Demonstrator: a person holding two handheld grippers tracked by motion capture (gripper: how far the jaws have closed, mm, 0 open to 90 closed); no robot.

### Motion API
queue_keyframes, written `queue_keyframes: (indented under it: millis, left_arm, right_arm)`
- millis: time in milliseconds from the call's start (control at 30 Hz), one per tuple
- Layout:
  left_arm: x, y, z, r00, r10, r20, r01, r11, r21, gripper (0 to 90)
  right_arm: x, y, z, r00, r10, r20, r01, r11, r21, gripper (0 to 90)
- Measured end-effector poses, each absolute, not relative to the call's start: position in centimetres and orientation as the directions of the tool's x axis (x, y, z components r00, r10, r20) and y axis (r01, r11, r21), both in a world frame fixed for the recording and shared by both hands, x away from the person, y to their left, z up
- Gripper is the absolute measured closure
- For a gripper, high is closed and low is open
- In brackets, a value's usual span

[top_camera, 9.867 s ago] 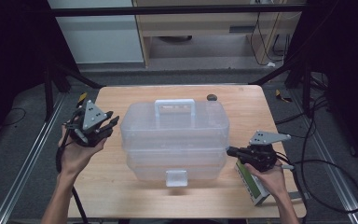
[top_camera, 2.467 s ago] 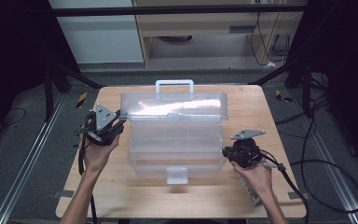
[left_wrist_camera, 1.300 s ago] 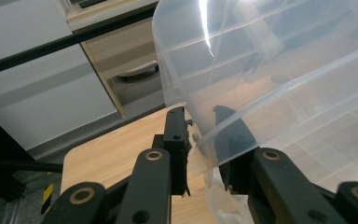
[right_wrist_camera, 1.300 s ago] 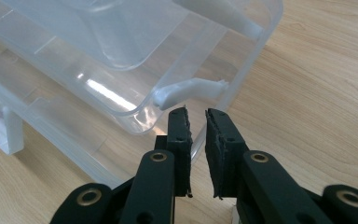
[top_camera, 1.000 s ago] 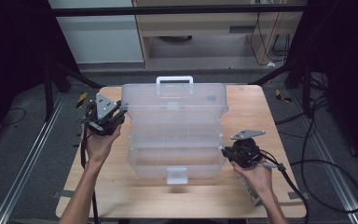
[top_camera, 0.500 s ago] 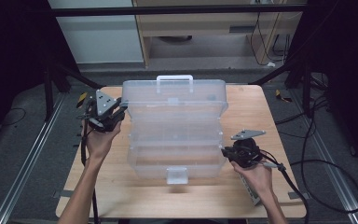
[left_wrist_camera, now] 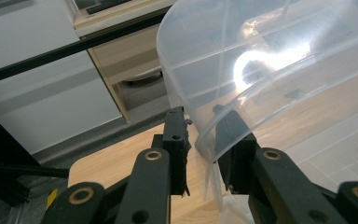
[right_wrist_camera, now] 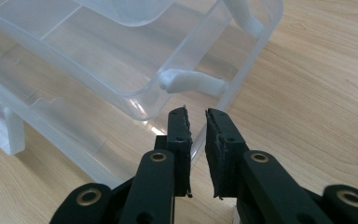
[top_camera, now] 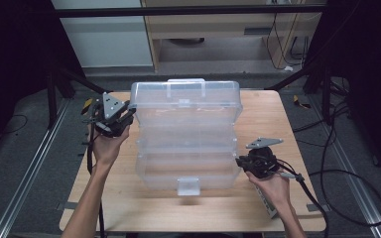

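Observation:
A clear plastic tiered box (top_camera: 188, 163) stands open on the table, its lid (top_camera: 186, 101) tipped up and back with the handle (top_camera: 186, 84) on top. My left gripper (top_camera: 129, 115) is at the lid's left edge. In the left gripper view its jaws (left_wrist_camera: 200, 116) are shut on the lid's rim (left_wrist_camera: 270, 70). My right gripper (top_camera: 240, 163) sits at the base's right side. The right gripper view has those jaws (right_wrist_camera: 196, 114) shut on the thin clear wall of the base, below an inner tray (right_wrist_camera: 121, 60) and a white hinge arm (right_wrist_camera: 193, 83).
The box takes up the middle of the wooden table (top_camera: 278, 124), with a white latch (top_camera: 188, 187) at its front. A flat green-grey object (top_camera: 268, 206) lies under the right hand. A yellow-black item (top_camera: 87, 105) sits at the table's left edge. Cables (top_camera: 347, 173) trail on the floor to the right.
The box was shut, with both grippers apart from it. The lid has since swung up and back with my left gripper, and the tiers have stepped open. My right gripper has held still at the base.

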State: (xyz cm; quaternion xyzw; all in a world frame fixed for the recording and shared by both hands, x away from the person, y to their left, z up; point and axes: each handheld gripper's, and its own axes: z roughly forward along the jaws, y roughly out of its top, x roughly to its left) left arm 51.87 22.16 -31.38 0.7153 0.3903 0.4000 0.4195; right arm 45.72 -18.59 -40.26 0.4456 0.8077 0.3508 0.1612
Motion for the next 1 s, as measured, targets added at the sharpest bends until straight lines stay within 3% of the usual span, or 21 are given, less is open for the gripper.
queue_keyframes:
  millis: [1000]
  left_arm:
    - [53.7, 21.9, -30.9, 0.358, 0.904, 0.233, 0.226, -0.326, 0.918, 74.4]
  right_arm:
    - [45.8, -18.6, -40.2, -0.551, 0.832, 0.058, 0.609, 0.354, 0.709, 79.8]
